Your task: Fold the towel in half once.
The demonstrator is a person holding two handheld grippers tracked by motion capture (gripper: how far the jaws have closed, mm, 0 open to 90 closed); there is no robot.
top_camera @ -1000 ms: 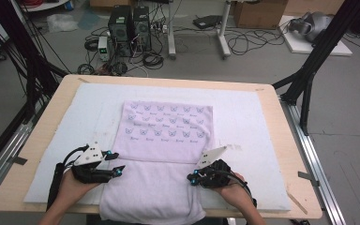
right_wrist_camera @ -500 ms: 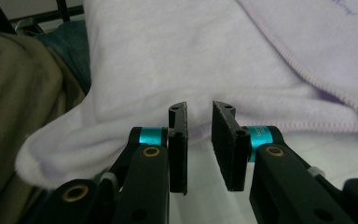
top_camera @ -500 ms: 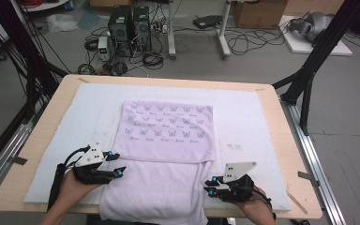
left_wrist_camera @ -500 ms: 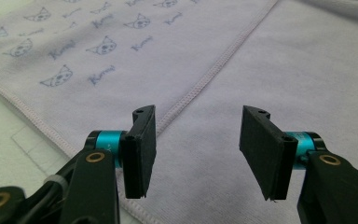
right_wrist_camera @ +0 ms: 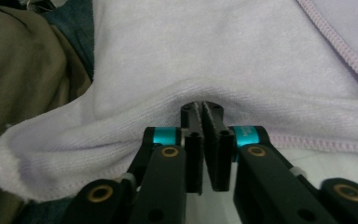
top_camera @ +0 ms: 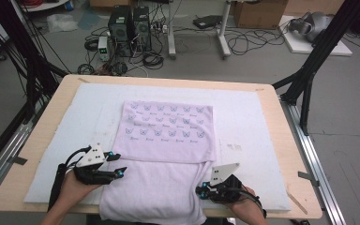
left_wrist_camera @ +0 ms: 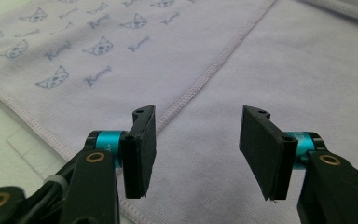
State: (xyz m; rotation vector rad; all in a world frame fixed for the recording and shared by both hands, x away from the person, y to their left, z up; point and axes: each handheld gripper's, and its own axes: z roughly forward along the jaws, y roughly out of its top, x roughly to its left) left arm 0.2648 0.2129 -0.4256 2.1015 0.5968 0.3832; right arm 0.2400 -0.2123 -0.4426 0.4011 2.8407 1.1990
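High view: right tool [top_camera: 201,191] pinches towel [top_camera: 168,140] edge (near table rim); left tool [top_camera: 117,165] released.

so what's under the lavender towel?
The lavender towel lies on a white pad covering the wooden table. The pad beneath the towel is hidden. The towel's near edge hangs off the table front.

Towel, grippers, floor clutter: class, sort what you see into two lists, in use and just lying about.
In use:
lilac towel
right gripper, jaws shut on the towel's edge
left gripper, jaws open over it
white mat

Lying about:
computer towers
floor cables
cardboard box
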